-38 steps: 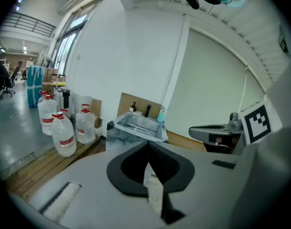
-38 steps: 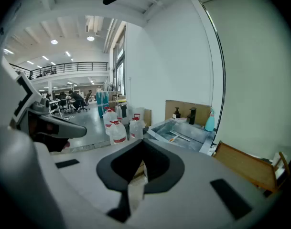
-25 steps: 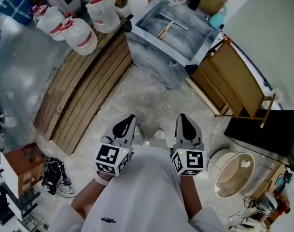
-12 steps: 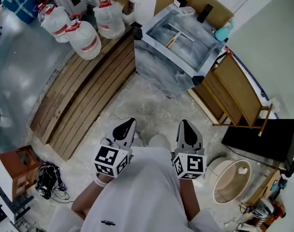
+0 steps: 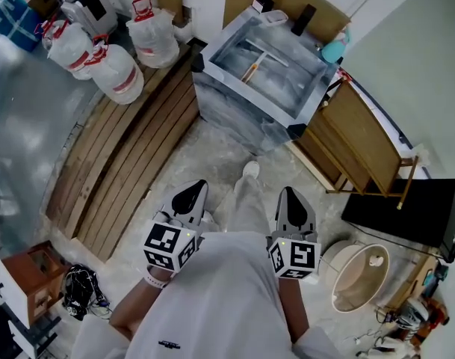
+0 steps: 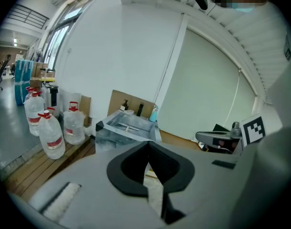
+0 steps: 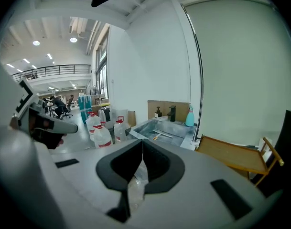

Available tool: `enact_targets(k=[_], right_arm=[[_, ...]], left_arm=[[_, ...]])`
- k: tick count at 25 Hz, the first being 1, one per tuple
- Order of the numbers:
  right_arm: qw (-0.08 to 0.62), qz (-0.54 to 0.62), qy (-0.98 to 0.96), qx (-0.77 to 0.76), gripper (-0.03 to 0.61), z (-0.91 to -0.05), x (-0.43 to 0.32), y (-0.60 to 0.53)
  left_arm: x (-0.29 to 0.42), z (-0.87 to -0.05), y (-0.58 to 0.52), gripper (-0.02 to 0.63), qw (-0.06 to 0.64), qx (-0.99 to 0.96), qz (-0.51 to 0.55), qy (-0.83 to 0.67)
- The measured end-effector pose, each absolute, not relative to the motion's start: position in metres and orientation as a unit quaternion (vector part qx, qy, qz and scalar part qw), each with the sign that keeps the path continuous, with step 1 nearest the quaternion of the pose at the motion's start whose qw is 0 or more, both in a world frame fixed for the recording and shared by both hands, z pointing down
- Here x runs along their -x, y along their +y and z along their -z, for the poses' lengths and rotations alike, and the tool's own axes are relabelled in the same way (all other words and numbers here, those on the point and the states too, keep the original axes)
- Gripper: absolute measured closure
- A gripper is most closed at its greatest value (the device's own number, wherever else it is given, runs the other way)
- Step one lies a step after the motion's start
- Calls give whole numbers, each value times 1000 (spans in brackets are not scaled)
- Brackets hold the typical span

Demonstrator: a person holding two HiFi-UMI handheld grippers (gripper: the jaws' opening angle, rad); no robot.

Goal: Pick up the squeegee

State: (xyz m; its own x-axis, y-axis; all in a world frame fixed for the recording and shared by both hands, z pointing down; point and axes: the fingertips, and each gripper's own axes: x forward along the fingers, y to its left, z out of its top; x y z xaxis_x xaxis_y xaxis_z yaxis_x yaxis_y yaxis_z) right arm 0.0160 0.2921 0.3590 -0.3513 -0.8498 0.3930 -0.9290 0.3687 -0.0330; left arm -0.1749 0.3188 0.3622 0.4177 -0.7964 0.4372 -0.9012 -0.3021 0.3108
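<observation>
At the far left of the head view, several clear plastic water jugs with red caps [image 5: 119,73] stand at the upper end of a row of long brown wooden planks [image 5: 122,152] that lie on the floor. Lower down, the left gripper [image 5: 200,186] is held in front of the person's body. In the left gripper view its two black jaws meet at the tips, with nothing between them.

Further to the right and higher in the head view stands a grey marble-patterned box with a shallow tray on top [image 5: 234,99]. The T-shaped squeegee with a light wooden handle [image 5: 261,53] lies flat inside this tray, well apart from both grippers. A light blue spray bottle [image 5: 334,49] stands at the tray's right corner.

The right gripper [image 5: 288,191] is beside the left one, at about the same height. In the right gripper view its jaws are also pressed together and hold nothing.

To the right, a brown wooden frame [image 5: 365,137] leans near the box, and beyond it there are a flat black box [image 5: 406,212] and a round beige basin [image 5: 361,268]
</observation>
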Motion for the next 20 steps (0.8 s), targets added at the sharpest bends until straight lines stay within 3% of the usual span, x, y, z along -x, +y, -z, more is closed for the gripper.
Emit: enact_targets(k=[20], right_arm=[[117,-143,-867,-463,572,-360,-100,8]], left_arm=[[45,-363,40,609,238,-802,-162,-524]])
